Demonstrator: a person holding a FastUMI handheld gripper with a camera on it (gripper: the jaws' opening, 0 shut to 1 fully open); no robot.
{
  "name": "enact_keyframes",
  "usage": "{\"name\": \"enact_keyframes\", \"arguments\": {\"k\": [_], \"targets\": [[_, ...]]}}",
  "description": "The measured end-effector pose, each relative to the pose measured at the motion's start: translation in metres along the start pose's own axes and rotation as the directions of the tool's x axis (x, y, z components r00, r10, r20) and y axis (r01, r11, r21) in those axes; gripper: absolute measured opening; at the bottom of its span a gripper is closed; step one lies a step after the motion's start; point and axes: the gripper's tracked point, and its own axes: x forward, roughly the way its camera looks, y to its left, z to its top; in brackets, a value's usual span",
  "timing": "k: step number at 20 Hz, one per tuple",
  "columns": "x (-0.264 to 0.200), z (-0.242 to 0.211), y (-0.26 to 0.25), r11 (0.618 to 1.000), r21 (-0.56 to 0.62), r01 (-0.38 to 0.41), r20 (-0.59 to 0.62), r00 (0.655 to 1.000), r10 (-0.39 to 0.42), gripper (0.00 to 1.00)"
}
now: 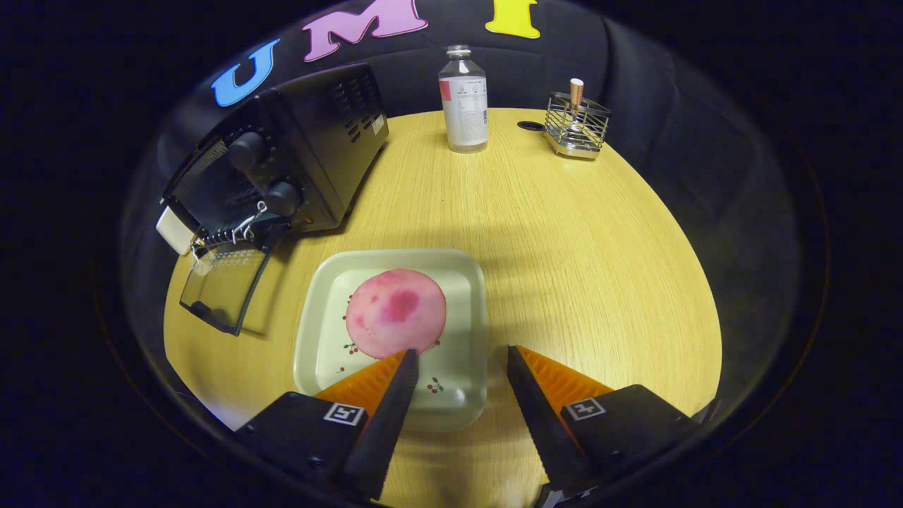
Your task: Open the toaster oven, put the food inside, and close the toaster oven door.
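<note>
Wooden table [564, 254]: one open toaster oven [282, 162], one plated food [396, 312], fingers [408, 367] apart.

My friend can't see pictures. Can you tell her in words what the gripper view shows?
A hand-held gripper hangs open over a wooden table, one finger above a square plate holding a round pink food. Beyond the plate a black toaster oven sits with its glass door folded down open. Farther back stand a clear bottle and a wire basket.
</note>
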Motion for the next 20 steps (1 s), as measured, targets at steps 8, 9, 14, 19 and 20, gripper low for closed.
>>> {"name": "enact_keyframes", "arguments": {"k": [8, 9, 14, 19, 20], "targets": [[-0.002, -0.004, -0.001, 0.998, 0.059, -0.010, -0.031, 0.999, 0.011, 0.55], [-0.001, -0.004, -0.003, 0.998, 0.069, -0.011, -0.034, 0.999, 0.013, 0.50], [-0.004, -0.005, -0.010, 0.995, 0.098, 0.002, -0.040, 0.999, 0.002, 0.29], [-0.005, -0.008, -0.009, 0.980, 0.190, -0.053, -0.038, 0.997, 0.061, 0.09], [-0.004, -0.007, -0.010, 0.976, 0.209, -0.058, -0.039, 0.997, 0.068, 0.09]]}}
